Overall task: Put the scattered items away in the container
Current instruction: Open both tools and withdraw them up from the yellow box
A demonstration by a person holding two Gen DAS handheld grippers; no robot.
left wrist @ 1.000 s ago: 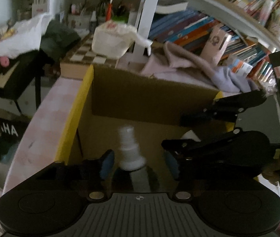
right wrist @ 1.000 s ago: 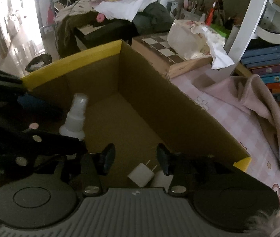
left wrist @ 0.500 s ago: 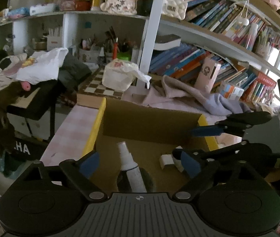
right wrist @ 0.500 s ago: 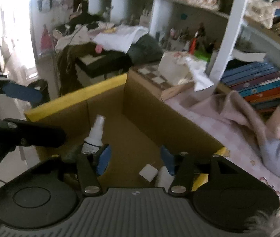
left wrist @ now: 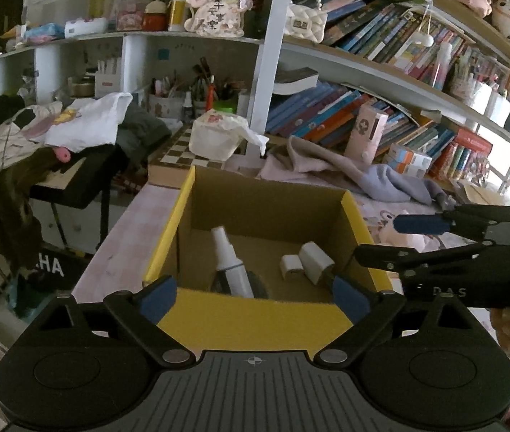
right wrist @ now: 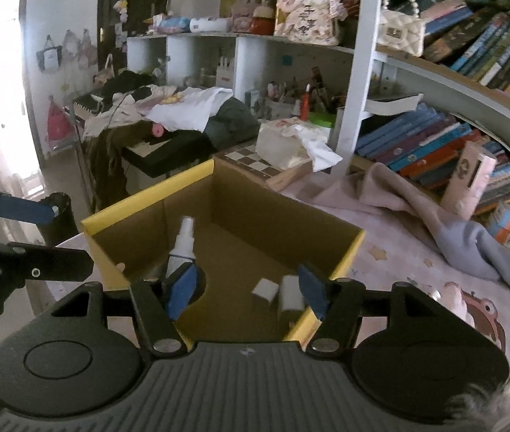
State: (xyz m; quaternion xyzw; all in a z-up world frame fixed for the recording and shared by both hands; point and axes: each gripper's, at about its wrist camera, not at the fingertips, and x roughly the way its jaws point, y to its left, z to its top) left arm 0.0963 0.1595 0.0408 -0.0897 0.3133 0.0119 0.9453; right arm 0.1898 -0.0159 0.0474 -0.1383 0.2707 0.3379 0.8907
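Cardboard box (left wrist: 183,212), rectangular, brown inside with yellow-faced rim, is set on a pale pink patterned tablecloth (left wrist: 122,230). Inside it are seen a white plastic spray bottle (left wrist: 231,266), cylindrical and leaning, and two white blocky chargers (left wrist: 307,264) lying side by side on the floor of the box. Left gripper (left wrist: 255,295), matte black with blue pads, is held above the near rim, its jaws opening with nothing between them. Right gripper (right wrist: 246,288), alike, is likewise opening and empty. A soft crumpled cloth (right wrist: 399,201) is draped beside the box.
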